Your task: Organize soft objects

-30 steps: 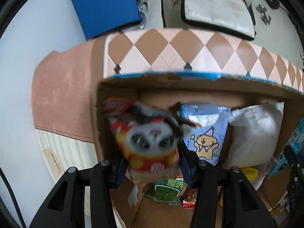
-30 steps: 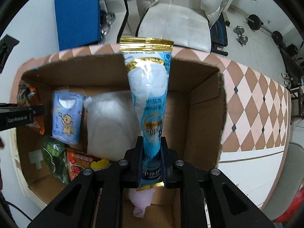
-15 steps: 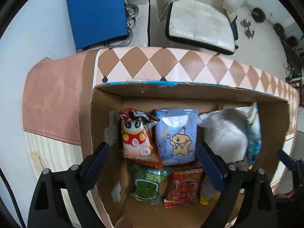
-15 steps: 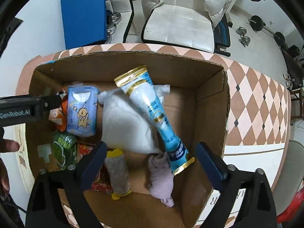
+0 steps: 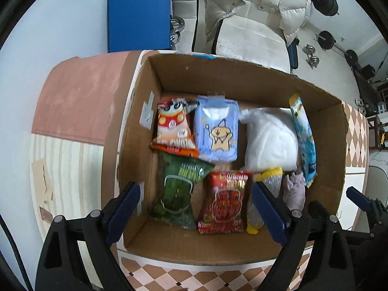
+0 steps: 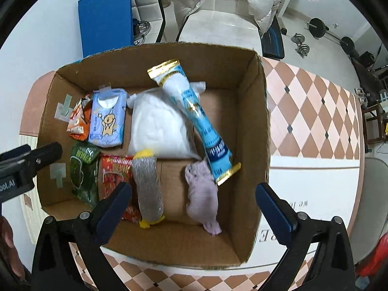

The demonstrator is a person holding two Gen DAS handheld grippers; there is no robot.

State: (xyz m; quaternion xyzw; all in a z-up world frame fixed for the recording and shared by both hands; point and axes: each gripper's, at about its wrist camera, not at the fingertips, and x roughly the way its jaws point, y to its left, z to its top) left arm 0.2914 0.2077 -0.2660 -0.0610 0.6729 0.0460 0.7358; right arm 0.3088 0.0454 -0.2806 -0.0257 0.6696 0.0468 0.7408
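A cardboard box [image 5: 242, 80] [image 6: 252, 126] holds the soft items. In the left wrist view: an orange cartoon snack bag [image 5: 173, 128], a light blue tissue pack [image 5: 217, 133], a white bag [image 5: 269, 140], a long blue pouch [image 5: 304, 140], a green bag [image 5: 179, 191], a red bag [image 5: 225, 203]. In the right wrist view the long blue pouch [image 6: 196, 118] leans over the white bag [image 6: 157, 128], beside a silver-yellow sponge [image 6: 148, 186] and a lilac cloth [image 6: 203, 191]. My left gripper [image 5: 196, 213] and right gripper [image 6: 192, 208] are open, empty, above the box's near edge.
The box stands on a table with a checked pink cloth [image 6: 312, 111] and a plain pink part [image 5: 80, 101]. Behind are a blue panel [image 5: 138, 12], a white chair with a puffy jacket [image 5: 252, 17], and dumbbells [image 5: 312, 58] on the floor.
My left gripper let go of the cartoon snack bag and my right gripper let go of the blue pouch; both now lie in the box. Both grippers opened and pulled back and up.
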